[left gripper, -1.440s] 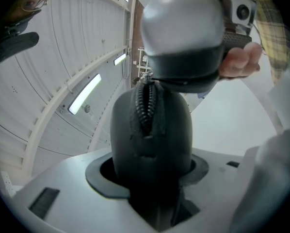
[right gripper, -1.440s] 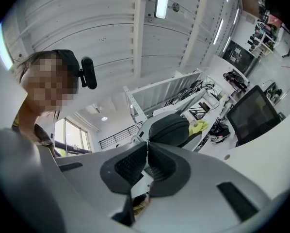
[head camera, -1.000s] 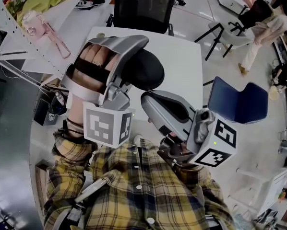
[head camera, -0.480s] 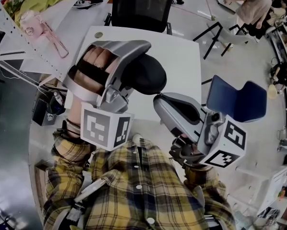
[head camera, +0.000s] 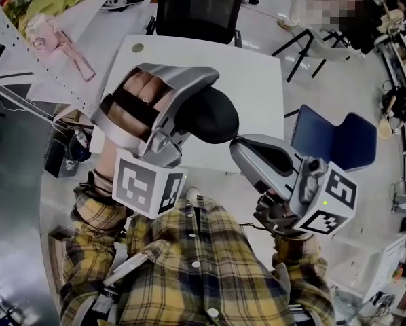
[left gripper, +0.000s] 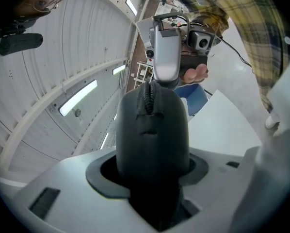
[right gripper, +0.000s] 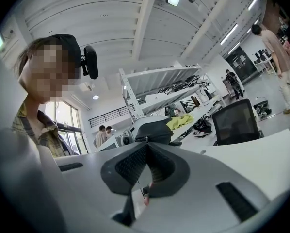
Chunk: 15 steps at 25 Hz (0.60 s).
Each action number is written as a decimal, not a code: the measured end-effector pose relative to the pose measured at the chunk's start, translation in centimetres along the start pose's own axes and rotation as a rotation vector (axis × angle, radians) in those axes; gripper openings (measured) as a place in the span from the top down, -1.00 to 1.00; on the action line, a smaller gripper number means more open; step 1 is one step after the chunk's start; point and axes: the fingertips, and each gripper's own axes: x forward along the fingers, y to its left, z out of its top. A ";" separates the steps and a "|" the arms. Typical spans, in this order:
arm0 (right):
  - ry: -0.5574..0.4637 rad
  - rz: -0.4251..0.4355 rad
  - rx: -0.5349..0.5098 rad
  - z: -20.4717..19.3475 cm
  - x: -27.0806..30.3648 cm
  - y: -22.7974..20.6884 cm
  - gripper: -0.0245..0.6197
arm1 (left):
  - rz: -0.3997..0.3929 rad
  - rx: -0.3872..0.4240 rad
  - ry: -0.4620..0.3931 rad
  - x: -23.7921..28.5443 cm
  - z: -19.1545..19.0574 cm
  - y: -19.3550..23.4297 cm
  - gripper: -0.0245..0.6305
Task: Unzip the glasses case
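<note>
- One black glasses case is up in the air above the white table. The left gripper has its jaws closed around the body of the case, and the left gripper view shows the case filling the gap between them.
- At the right end of the case, the right gripper meets it with its jaws pressed together. We judge that it pinches the zip pull, but the pull is too small for us to see.
- We think the step in hand is the beginning of the unzipping, because the zipper looks mostly closed. The next move calls for a steady pull along the seam while the left gripper holds the case firm.
- Only the left gripper view shows the zipper teeth, with the tip of the right gripper touching them. The right gripper view shows the closed jaws with the case just beyond. The head view shows both grippers together, and a blue chair at the right.
</note>
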 end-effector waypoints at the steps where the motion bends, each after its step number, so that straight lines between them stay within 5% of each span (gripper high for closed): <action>1: 0.008 -0.005 -0.005 -0.1 -0.2 -0.1 0.93 | -0.005 -0.001 -0.008 0.0 0.2 -0.1 0.19; 15: 0.107 -0.007 -0.011 -1.4 -1.3 -1.0 0.93 | -0.109 -0.094 -0.179 -1.3 3.0 -2.2 0.19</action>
